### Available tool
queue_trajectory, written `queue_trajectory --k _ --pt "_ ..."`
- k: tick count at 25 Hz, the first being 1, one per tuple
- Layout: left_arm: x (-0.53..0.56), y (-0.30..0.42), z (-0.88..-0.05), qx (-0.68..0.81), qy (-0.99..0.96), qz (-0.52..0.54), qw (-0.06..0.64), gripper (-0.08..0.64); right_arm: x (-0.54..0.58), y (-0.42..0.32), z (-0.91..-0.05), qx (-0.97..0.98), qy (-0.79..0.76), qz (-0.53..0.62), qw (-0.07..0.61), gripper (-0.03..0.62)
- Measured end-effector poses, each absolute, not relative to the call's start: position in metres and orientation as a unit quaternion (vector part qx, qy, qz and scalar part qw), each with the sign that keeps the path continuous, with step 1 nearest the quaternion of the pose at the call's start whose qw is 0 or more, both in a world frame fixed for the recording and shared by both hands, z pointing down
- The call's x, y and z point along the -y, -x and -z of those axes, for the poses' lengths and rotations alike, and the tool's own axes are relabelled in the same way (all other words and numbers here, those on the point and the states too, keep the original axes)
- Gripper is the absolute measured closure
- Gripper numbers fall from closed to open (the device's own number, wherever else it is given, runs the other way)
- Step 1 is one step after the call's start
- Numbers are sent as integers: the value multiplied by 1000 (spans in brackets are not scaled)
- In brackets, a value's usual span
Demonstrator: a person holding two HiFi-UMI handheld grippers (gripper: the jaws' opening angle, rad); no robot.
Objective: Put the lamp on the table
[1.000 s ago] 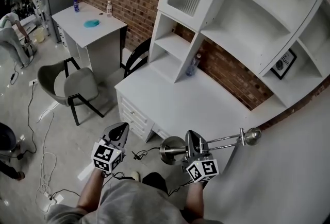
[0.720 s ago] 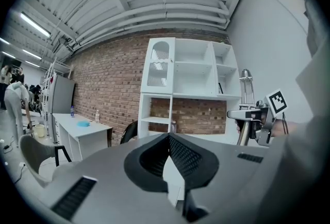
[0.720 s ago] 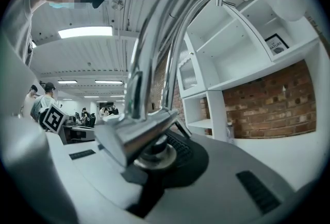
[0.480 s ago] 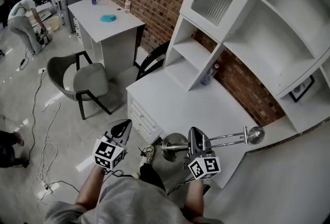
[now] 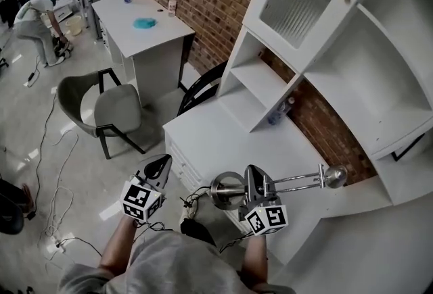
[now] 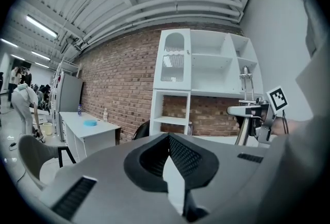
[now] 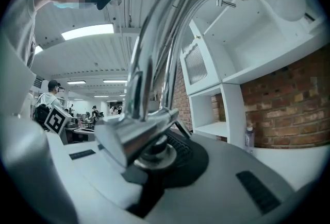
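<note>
Right gripper [image 5: 253, 176] is clamped tight on the chrome lamp [image 5: 298, 182], gripping the stem just by its round base. The lamp is held up over the front edge of the white desk [image 5: 223, 140]. Left gripper [image 5: 157, 167] has its jaws together, empty, left of the lamp.

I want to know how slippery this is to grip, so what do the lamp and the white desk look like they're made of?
Lamp: polished metal, probably chrome or steel. In the right gripper view its arms and bracket mirror the room sharply.
Desk: probably painted wood or laminate board with a smooth matte white finish. The colour is flat and even, with no grain showing.
</note>
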State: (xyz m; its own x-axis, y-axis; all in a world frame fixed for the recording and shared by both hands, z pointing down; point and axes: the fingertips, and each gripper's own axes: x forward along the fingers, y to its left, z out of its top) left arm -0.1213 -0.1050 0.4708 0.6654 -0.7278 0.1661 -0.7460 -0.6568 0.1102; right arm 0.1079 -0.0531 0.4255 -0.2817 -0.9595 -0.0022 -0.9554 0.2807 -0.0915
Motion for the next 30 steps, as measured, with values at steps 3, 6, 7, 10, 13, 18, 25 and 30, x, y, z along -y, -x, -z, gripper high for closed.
queue_trajectory --k 3,6,7,10,13,18,25,30 --pt "127 111 -473 410 -907 -57 84 557 78 -120 -428 -801 596 42 29 574" --pt "149 102 -477 414 -904 -57 89 557 101 -130 -432 -803 594 43 26 574" --pt "156 99 -479 415 -903 -58 91 557 109 -133 -433 -804 593 42 24 574" --pt "174 87 -483 418 -902 -59 93 557 131 -144 -439 -805 592 43 19 574" --pt "194 76 -481 420 -901 -60 93 557 152 -155 -444 -803 594 44 16 574" --pt "220 60 -490 421 -899 -69 100 557 183 -170 -456 -803 594 46 3 574" --pt "254 43 -508 423 -896 -82 112 557 223 -188 -479 -803 592 65 1 574" --pt "276 31 -514 425 -893 -91 117 557 246 -200 -495 -804 590 78 -5 574"
